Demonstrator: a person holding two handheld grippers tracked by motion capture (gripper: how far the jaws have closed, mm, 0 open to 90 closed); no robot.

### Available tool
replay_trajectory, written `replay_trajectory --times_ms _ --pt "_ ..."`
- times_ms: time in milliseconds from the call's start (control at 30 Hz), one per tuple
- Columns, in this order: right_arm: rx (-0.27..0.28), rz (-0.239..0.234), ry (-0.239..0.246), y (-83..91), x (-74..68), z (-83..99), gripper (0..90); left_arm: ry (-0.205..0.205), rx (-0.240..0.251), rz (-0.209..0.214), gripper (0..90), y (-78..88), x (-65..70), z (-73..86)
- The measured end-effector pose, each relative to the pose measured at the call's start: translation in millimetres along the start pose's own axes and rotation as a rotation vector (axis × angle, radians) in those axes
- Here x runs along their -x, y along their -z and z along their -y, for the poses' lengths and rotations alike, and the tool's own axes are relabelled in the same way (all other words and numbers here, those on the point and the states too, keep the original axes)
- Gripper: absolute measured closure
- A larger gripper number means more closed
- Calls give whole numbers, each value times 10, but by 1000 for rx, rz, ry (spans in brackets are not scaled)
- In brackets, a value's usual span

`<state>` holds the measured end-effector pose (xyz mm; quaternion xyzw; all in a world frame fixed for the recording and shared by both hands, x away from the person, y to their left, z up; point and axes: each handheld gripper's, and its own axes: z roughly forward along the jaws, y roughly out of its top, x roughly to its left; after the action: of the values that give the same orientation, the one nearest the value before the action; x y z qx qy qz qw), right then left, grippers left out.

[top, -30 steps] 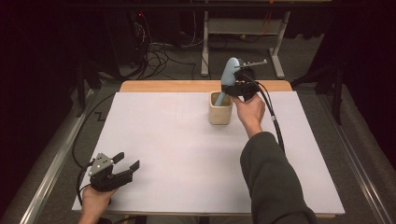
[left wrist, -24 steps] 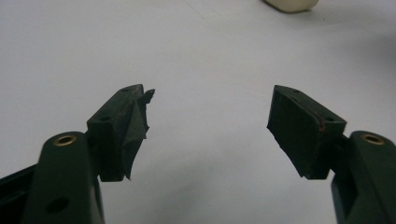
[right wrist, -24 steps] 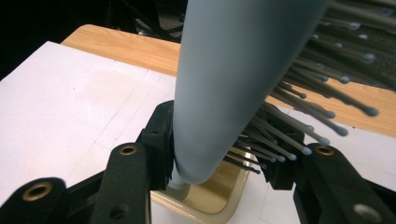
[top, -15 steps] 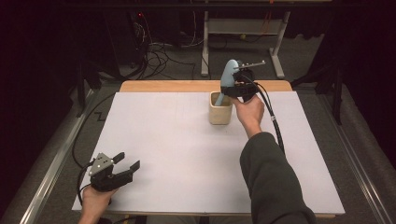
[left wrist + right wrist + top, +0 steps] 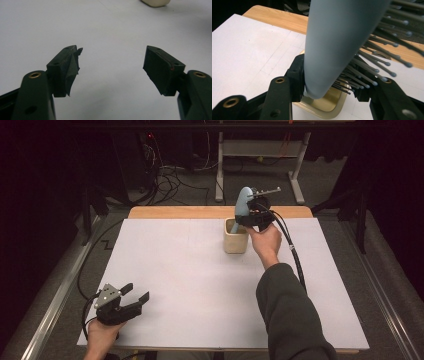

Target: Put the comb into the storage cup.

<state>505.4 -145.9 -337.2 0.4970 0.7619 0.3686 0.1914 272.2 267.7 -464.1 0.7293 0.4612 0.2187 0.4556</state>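
A: What is seen at the left, near seven o'clock on the table (image 5: 165, 270)?

B: The left hand-held gripper (image 5: 131, 300) is seen there. It is held by a hand (image 5: 102, 337) just above the white sheet. Its jaws are spread wide and nothing is gripped between them. In the left gripper view the same hand-held gripper (image 5: 112, 67) is shown with only bare white sheet between the jaws.

A: And what is found farther right?

B: A small cream cup (image 5: 235, 237) is stood near one o'clock on the table. It is upright. Its bottom edge (image 5: 155, 2) is also caught at the top of the left gripper view.

A: What is being done at the cup?

B: A blue-grey hairbrush (image 5: 243, 205) is held over it by the right hand-held gripper (image 5: 252, 215). The jaws are squeezed tight on the brush, close to its bristles (image 5: 372, 72). The brush is stood almost straight up, and its thin handle end is pointed down into the cup's mouth. In the right gripper view the handle (image 5: 329, 50) is seen just over the open cup (image 5: 324, 105), with the rim under it.

A: So how much of the job looks done?

B: Most of it, it seems. The brush has been picked up and lined up with the cup. What is left is for it to be lowered all the way in and let go. How deep the handle sits cannot be told.
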Motion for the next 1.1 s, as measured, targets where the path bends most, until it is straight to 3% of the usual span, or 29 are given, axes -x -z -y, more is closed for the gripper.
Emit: replay_trajectory --times_ms 267,1100 --pt "-11 -2 -17 -35 44 69 536 -2 -4 1 292 0 3 -1" --pt "-37 -3 -3 -109 11 98 531 -2 -1 0 292 2 4 -1"
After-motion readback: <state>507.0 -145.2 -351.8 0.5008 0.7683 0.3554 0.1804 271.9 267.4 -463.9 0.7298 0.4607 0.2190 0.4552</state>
